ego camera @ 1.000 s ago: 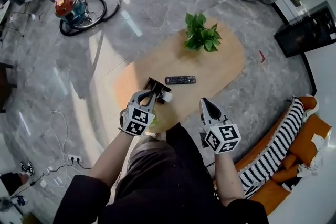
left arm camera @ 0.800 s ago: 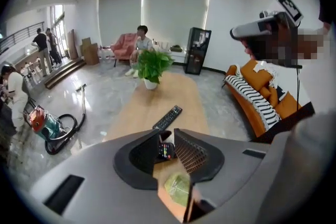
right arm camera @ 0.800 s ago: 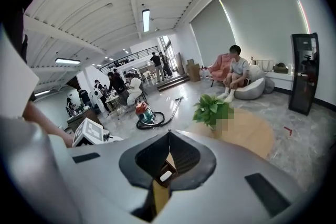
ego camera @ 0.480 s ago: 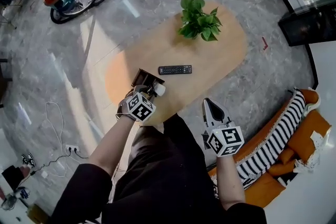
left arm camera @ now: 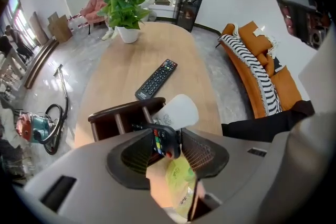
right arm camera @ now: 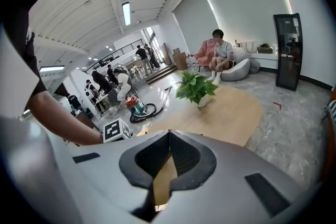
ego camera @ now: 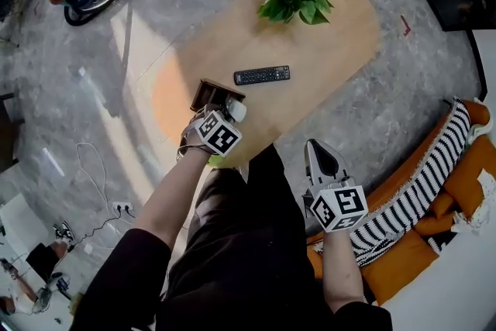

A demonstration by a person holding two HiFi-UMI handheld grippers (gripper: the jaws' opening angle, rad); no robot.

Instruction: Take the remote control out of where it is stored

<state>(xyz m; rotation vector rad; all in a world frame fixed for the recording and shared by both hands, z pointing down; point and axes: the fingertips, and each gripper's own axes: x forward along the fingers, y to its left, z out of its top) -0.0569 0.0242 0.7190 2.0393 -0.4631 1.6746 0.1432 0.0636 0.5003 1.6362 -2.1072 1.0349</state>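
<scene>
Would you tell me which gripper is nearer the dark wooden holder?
Left. The left gripper hangs over the holder, jaws just opened around an upright remote; the right gripper hovers off the table.

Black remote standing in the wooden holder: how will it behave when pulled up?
The remote looks rigid and slim, so it should probably slide straight up without bending. The wooden holder seems small and open-slotted, so it may lift or tip along. The white item beside it might shift.

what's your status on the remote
Left hand-held gripper jaws just opened around small remote, not clamped. Right hand-held gripper shut, empty. Small remote stands in wooden holder, white item crowding it.
</scene>
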